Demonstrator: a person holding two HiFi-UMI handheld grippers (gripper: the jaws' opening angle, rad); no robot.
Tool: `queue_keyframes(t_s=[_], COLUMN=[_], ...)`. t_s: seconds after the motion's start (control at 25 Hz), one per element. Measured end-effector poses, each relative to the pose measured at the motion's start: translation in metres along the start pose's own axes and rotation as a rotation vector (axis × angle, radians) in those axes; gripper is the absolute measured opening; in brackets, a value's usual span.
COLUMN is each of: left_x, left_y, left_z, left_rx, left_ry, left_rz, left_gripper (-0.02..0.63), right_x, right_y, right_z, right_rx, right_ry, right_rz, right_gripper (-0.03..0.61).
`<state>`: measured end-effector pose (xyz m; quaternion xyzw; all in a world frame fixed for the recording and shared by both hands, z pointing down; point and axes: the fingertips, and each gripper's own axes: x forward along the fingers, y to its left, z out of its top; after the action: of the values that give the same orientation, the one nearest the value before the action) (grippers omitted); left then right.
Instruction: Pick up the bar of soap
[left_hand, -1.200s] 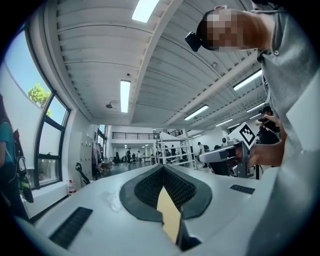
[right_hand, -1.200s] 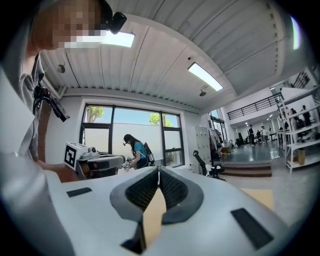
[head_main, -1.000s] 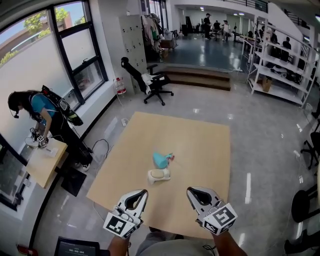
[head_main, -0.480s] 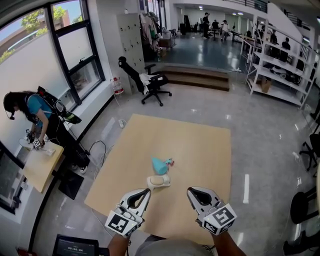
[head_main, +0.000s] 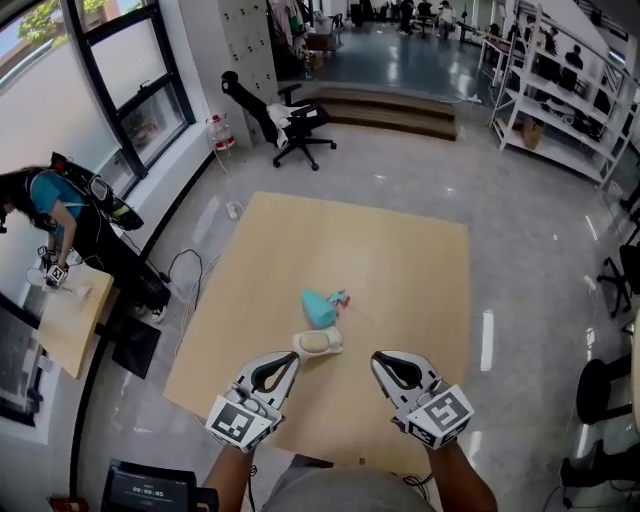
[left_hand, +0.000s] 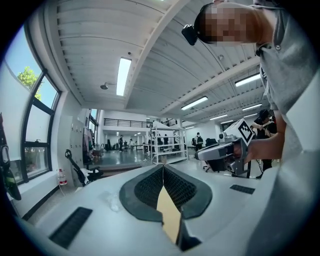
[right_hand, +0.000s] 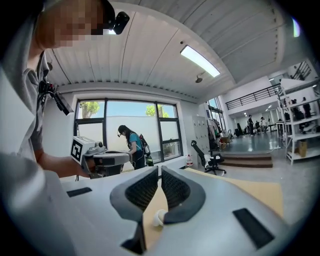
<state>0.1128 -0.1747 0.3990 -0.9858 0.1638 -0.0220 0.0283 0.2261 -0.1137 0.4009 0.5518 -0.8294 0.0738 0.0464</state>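
Observation:
On a wooden table (head_main: 400, 270) lies a cream bar of soap (head_main: 317, 341) in a white dish, with a teal object (head_main: 320, 308) just behind it. In the head view my left gripper (head_main: 288, 358) hovers over the table's near edge, its tip close to the dish's near left side. My right gripper (head_main: 381, 359) hangs to the right of the dish, apart from it. Both point forward and hold nothing. The left gripper view shows its jaws (left_hand: 163, 168) shut, and the right gripper view shows the same (right_hand: 159, 171).
A person (head_main: 45, 200) bends over a small desk (head_main: 70, 320) at the far left. An office chair (head_main: 285, 120) stands beyond the table, white shelves (head_main: 560, 110) at the back right, dark chairs (head_main: 600, 390) at the right. A black device (head_main: 150, 490) lies on the floor near left.
The head view has tilted down and moved forward, so the table and soap dish sit nearer to both grippers. Both grippers stay shut and side by side.

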Motion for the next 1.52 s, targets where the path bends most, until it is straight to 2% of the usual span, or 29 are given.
queue_keyframes(t_s=[0.28,0.56,0.68,0.8,1.0,1.16,1.32,1.4,1.52], left_x=[0.031,0.056,0.065,0.074,0.084,0.087,0.092,0.096,0.093], left_y=[0.030,0.054,0.065,0.074,0.076,0.061,0.053,0.051,0.043], left_z=[-0.064,-0.158,-0.196,-0.236,-0.291,-0.312,-0.326,-0.328,-0.320], left_rx=[0.015,0.025,0.015,0.025,0.106,0.173,0.256,0.247,0.191], left_ry=[0.146,0.338,0.414,0.484,0.614,0.671,0.714,0.714,0.710], left_rz=[-0.120,-0.233,-0.298,-0.364,-0.495,-0.587,-0.651,-0.669,-0.696], left_gripper=[0.006,0.019,0.097,0.134,0.202,0.250,0.256,0.258,0.257], right_x=[0.067,0.139,0.172,0.201,0.227,0.219,0.221,0.224,0.216], right_y=[-0.010,-0.007,-0.005,-0.008,-0.017,-0.021,-0.025,-0.027,-0.022], right_z=[-0.032,-0.099,-0.134,-0.177,-0.251,-0.294,-0.310,-0.312,-0.307], right_rx=[-0.043,-0.139,-0.151,-0.186,-0.301,-0.439,-0.553,-0.571,-0.533], right_ry=[0.090,0.232,0.322,0.433,0.618,0.765,0.816,0.831,0.848], right_rz=[0.086,0.264,0.341,0.406,0.526,0.614,0.659,0.679,0.727], right_gripper=[0.008,0.014,0.089,0.142,0.223,0.253,0.258,0.258,0.270])
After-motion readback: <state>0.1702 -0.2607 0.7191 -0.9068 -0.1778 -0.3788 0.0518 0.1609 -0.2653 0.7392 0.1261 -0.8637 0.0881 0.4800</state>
